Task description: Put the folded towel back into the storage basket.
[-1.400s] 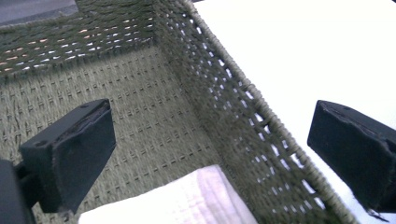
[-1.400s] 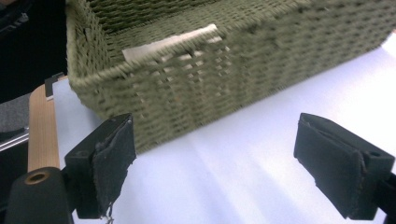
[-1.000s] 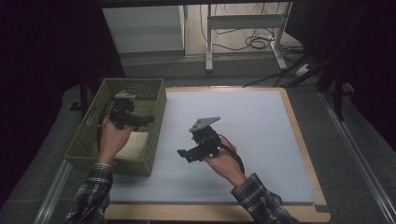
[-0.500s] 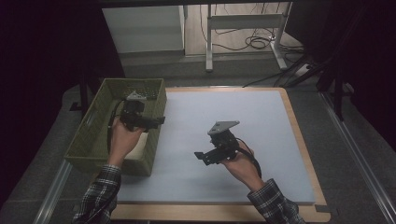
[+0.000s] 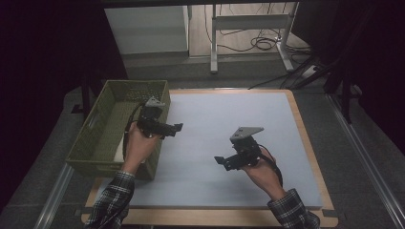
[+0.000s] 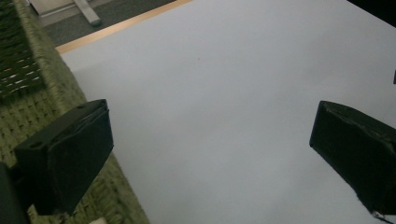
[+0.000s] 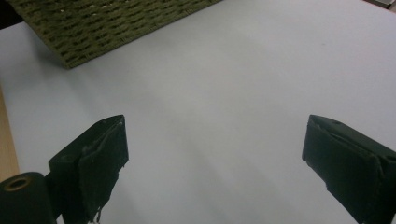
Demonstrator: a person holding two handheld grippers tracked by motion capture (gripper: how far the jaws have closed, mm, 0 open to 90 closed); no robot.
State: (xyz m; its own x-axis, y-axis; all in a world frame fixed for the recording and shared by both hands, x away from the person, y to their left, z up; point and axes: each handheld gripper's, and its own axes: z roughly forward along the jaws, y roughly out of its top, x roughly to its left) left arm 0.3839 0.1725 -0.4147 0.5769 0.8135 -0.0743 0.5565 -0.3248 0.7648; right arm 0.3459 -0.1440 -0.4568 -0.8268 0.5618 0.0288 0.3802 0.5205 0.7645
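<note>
Both claws are released and empty, the left claw [image 5: 177,127] at the near rim of the green basket [image 5: 98,125], the right claw [image 5: 220,161] over the bare surface [image 5: 215,114]; work appears finished or unstarted.

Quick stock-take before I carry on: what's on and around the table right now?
Basket: one, olive-green woven, left edge of the mat.
White thing: one, inside the basket's near end; too hidden to identify.
Mat: one, pale blue-grey, covering the wooden table.
Frame legs: grey, on the floor beyond the table, with cables.
Left claw: one, black, open, just past the basket's right wall.
Right claw: one, black, open, over the mat's middle.
</note>
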